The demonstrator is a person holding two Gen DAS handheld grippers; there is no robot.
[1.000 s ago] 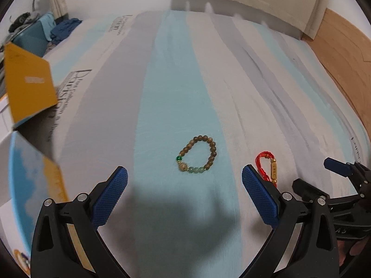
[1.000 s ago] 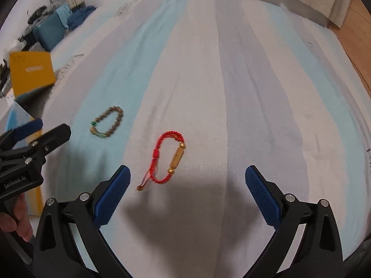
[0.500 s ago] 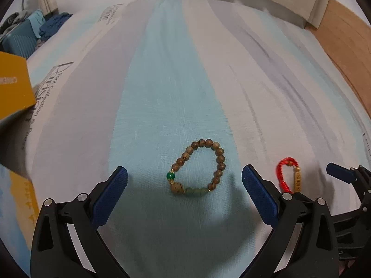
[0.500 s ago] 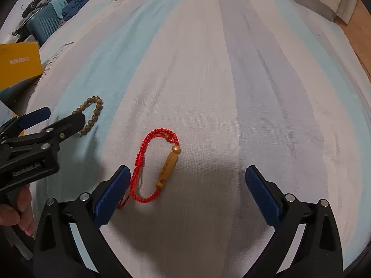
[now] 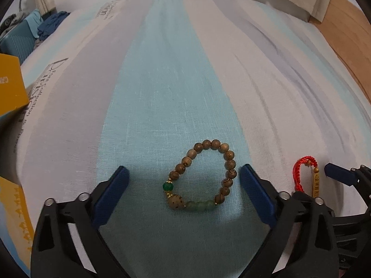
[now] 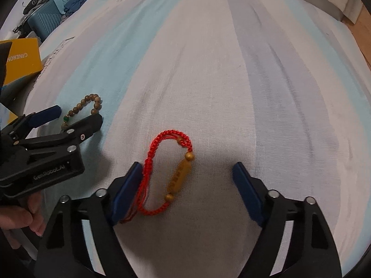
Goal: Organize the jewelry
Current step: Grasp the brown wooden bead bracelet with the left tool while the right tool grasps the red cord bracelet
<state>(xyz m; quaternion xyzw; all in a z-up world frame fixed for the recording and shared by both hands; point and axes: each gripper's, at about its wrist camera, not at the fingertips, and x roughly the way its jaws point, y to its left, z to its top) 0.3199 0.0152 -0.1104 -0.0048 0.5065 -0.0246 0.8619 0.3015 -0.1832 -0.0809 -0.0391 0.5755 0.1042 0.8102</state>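
A brown wooden-bead bracelet point(image 5: 203, 176) with green beads lies on the striped bedsheet, between the open fingers of my left gripper point(image 5: 184, 173), nearer the right pad. It also shows in the right wrist view point(image 6: 85, 108), partly behind the left gripper point(image 6: 69, 120). A red cord bracelet with a gold charm point(image 6: 172, 173) lies between the open fingers of my right gripper point(image 6: 186, 171), its cord touching the left pad point(image 6: 129, 187). The red bracelet also shows in the left wrist view point(image 5: 308, 176), beside the right gripper's fingers point(image 5: 338, 173).
A yellow box point(image 6: 20, 60) and blue-and-yellow boxes point(image 5: 14, 213) sit at the bed's left edge. A teal case point(image 6: 46, 23) and clothes lie beyond. Wooden floor point(image 5: 343, 23) shows at the right. Striped sheet point(image 6: 231, 69) stretches ahead.
Both grippers have moved forward and down toward the sheet. Each bracelet now lies between its gripper's open fingers instead of ahead of them.
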